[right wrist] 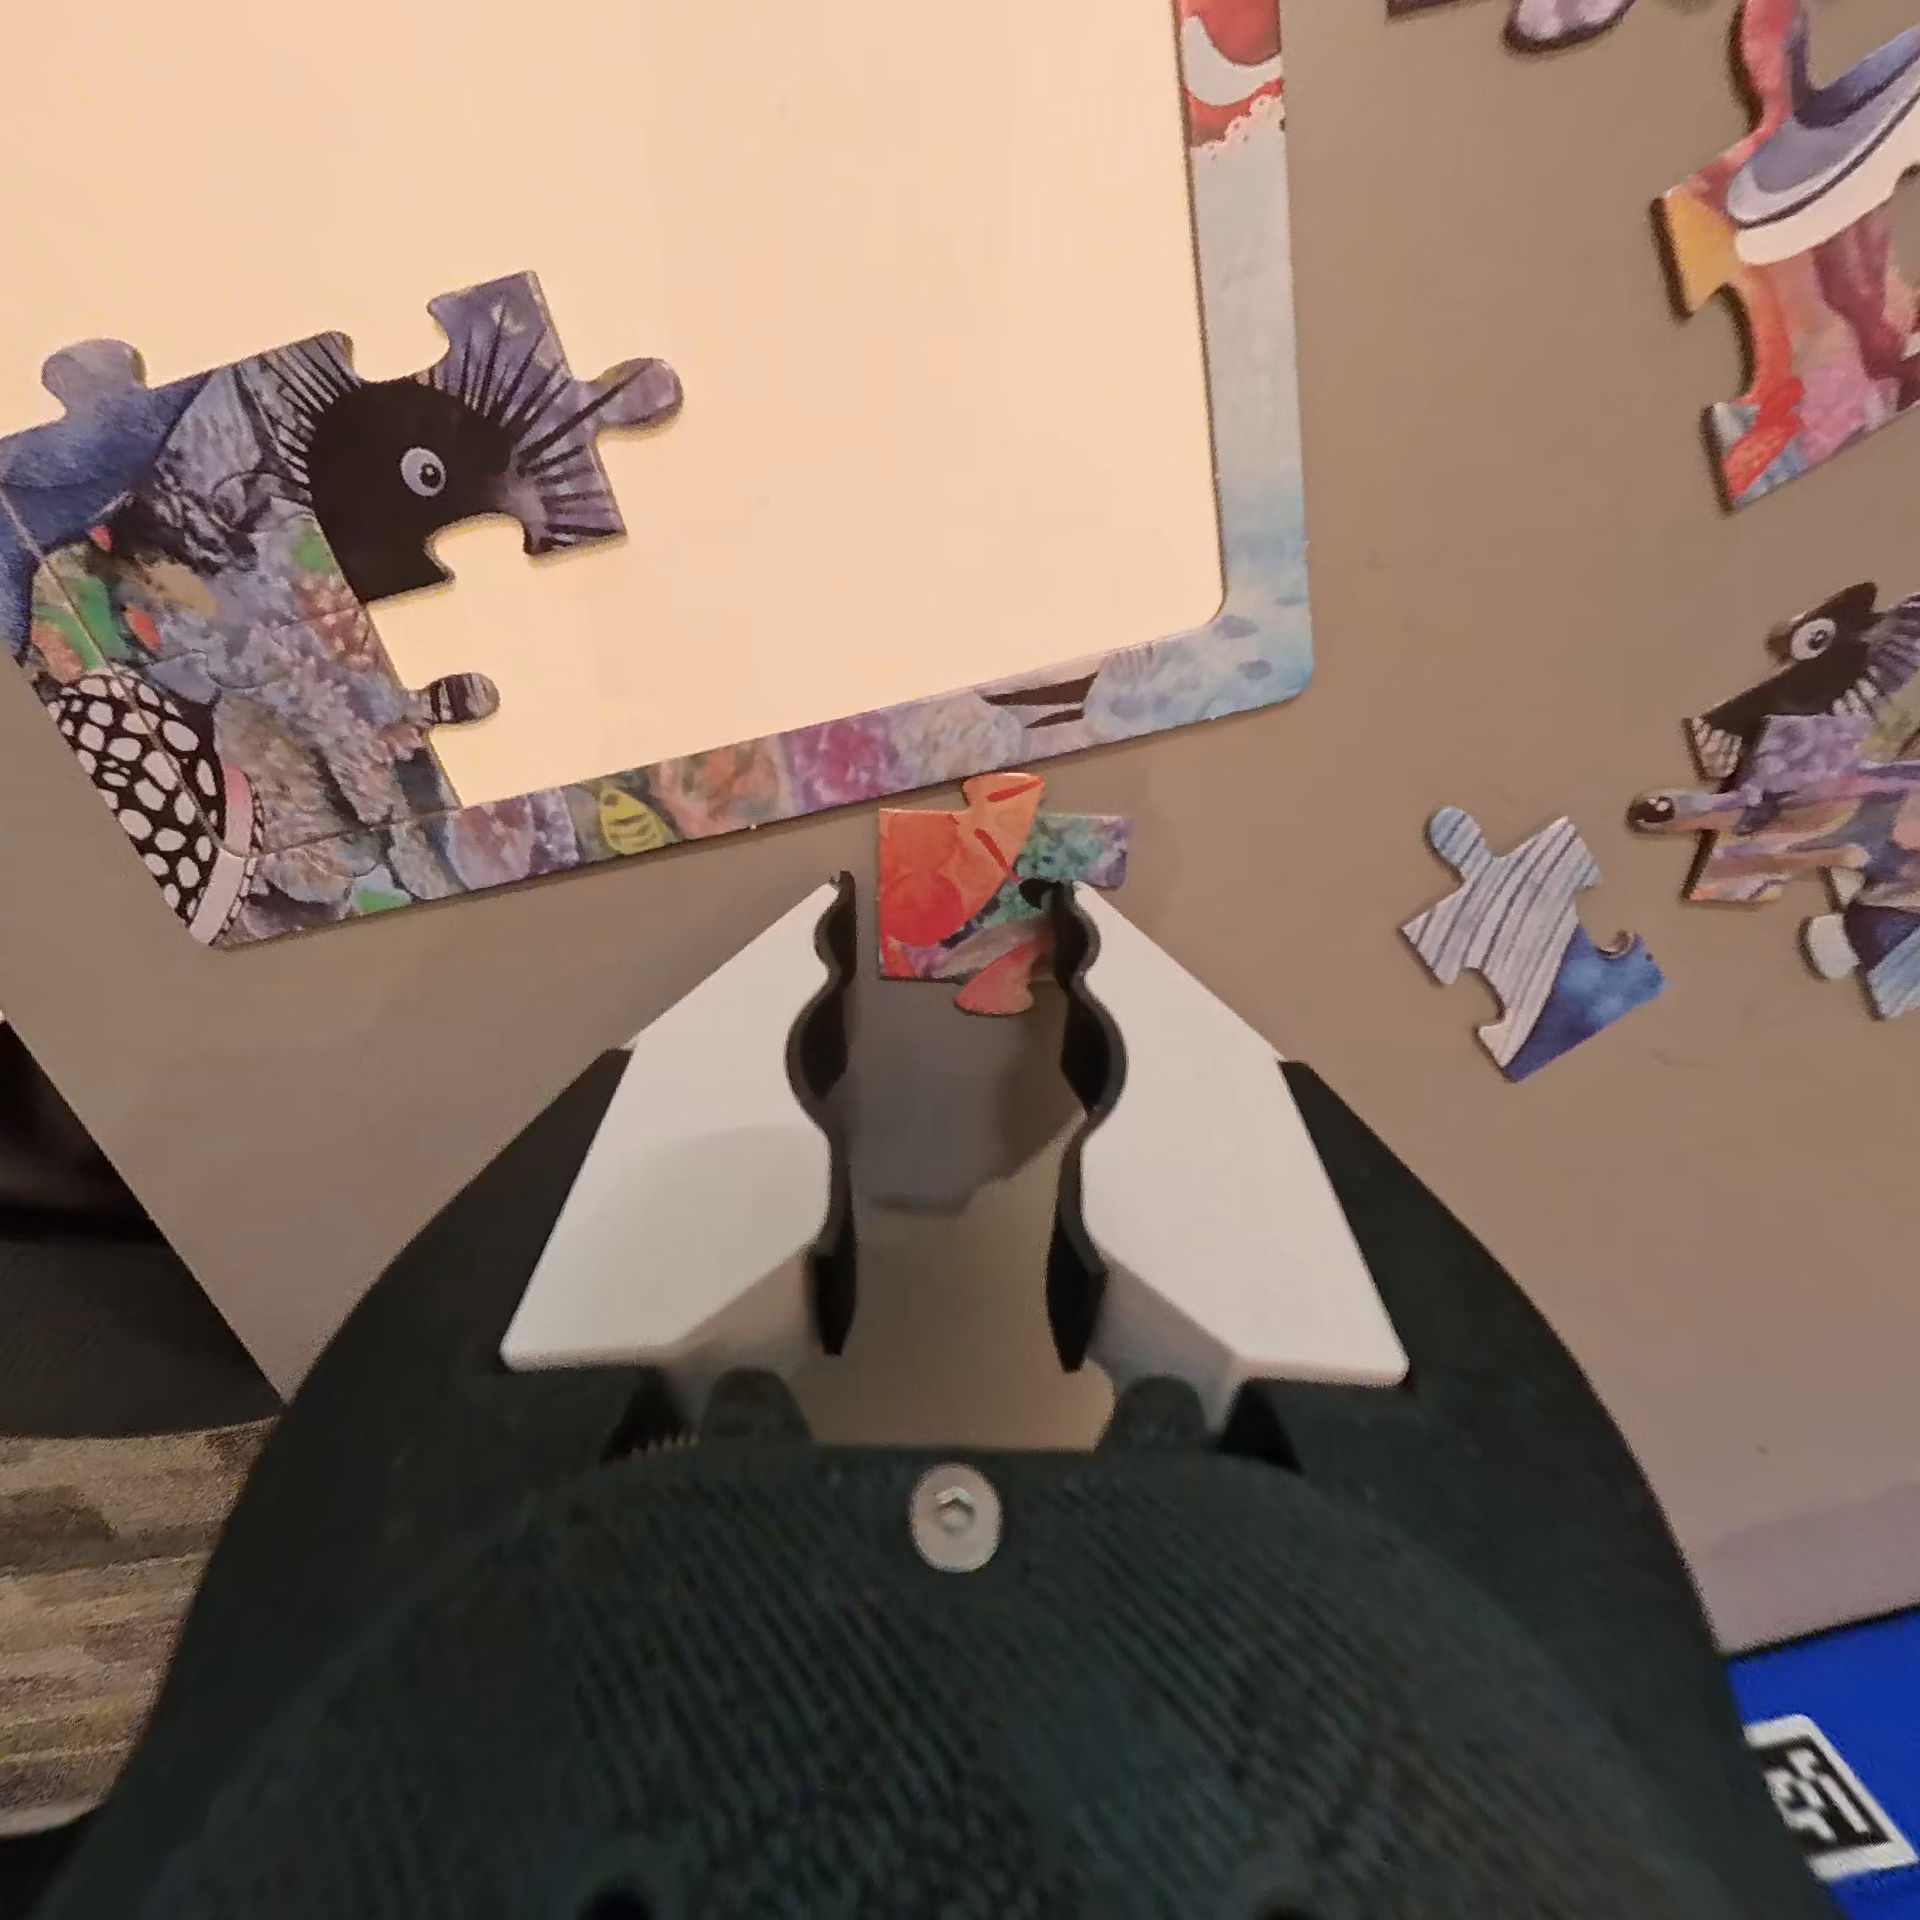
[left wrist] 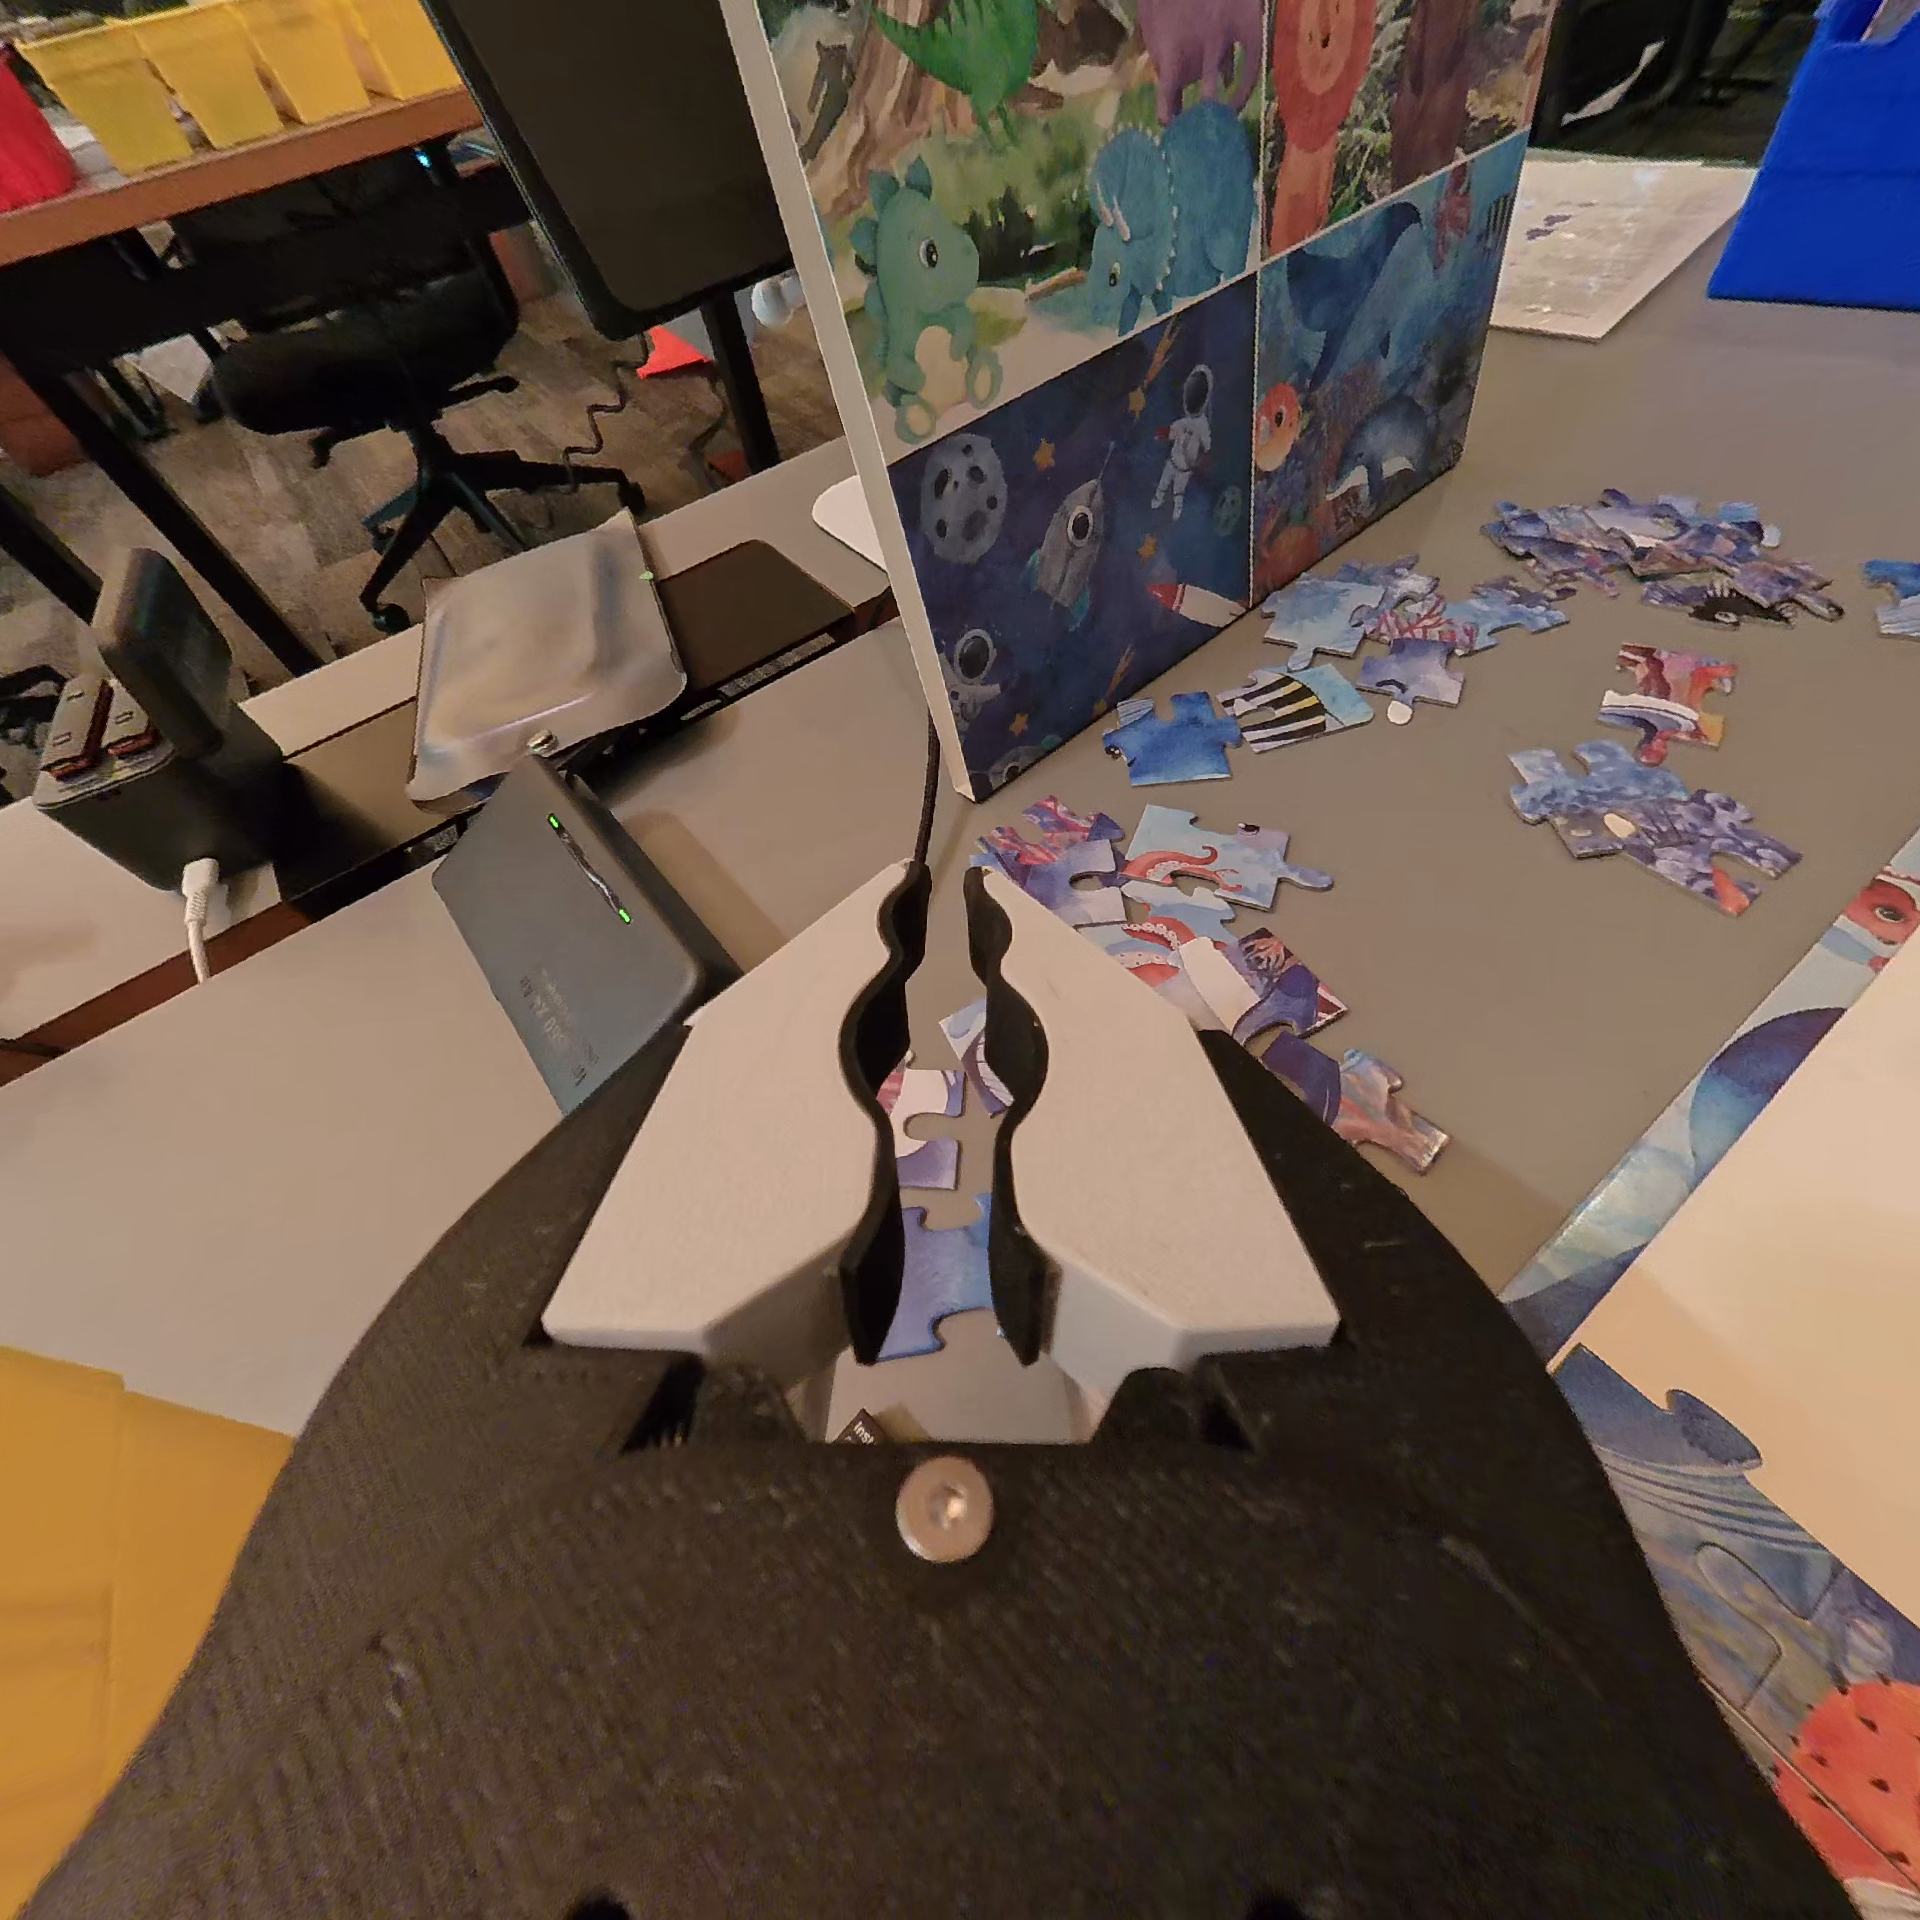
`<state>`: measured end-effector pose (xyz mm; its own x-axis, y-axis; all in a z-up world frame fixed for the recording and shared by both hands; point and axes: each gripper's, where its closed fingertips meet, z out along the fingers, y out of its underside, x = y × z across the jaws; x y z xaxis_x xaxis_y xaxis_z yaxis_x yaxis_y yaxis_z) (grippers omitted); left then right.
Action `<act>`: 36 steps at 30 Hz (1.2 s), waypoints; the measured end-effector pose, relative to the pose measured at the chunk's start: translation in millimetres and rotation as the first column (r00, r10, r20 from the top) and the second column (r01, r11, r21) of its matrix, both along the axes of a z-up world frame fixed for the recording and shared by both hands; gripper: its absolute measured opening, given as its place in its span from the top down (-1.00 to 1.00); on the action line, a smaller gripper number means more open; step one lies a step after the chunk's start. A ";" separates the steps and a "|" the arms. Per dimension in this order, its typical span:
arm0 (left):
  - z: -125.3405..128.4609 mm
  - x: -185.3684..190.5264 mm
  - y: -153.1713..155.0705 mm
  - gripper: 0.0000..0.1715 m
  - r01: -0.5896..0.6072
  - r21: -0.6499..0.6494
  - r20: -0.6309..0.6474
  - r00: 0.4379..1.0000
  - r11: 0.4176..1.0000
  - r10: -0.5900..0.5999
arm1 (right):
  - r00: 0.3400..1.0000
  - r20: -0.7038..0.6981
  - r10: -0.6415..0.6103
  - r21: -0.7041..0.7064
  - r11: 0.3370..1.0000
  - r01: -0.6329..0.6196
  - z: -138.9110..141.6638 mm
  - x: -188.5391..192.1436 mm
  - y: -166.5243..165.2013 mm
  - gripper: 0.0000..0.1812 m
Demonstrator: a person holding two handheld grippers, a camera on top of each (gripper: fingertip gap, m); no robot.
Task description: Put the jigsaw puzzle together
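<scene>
1. Through the left wrist view we see the left tongs (left wrist: pixel 943 883) raised above the grey bench (left wrist: pixel 1455 987), their tips nearly together with a narrow slit between them and nothing pinched.
2. Below and beyond them a heap of loose puzzle pieces (left wrist: pixel 1174 914) lies on the bench, and more pieces (left wrist: pixel 1652 821) are scattered farther right.
3. The puzzle box (left wrist: pixel 1174 364) stands upright behind the pieces, its picture side facing us; the puzzle tray (left wrist: pixel 1704 1455) shows along the right edge.
4. Through the right wrist view we find the right tongs (right wrist: pixel 951 894) spread apart, low over the bench (right wrist: pixel 1455 1247).
5. An orange and teal piece (right wrist: pixel 966 883) lies flat between their tips, just beside the tray's lower border; we cannot tell whether either tip touches it.
6. The puzzle tray (right wrist: pixel 1262 416) holds an assembled cluster (right wrist: pixel 291 582) in its lower left corner, the rest of its cream floor bare.
7. A striped blue and white piece (right wrist: pixel 1527 956) and further pieces lie to the right of the tray.
</scene>
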<state>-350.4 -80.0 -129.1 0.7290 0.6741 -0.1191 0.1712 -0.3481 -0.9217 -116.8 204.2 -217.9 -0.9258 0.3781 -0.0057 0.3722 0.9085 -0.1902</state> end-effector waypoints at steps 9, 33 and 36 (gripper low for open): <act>6.2 1.3 -0.8 0.94 0.002 0.014 -0.010 1.000 1.000 -0.002 | 1.000 -0.008 -0.001 0.002 1.000 0.001 0.3 5.6 -0.6 0.69; 16.1 12.6 12.4 0.94 0.049 0.057 -0.015 0.999 0.997 -0.048 | 0.964 -0.073 0.257 -0.337 0.903 -0.267 42.7 64.2 -226.3 0.69; 16.2 19.6 22.4 0.94 0.078 0.050 -0.020 0.997 0.996 -0.077 | 0.967 -0.033 0.253 -0.318 0.915 -0.250 33.7 67.8 -256.6 0.69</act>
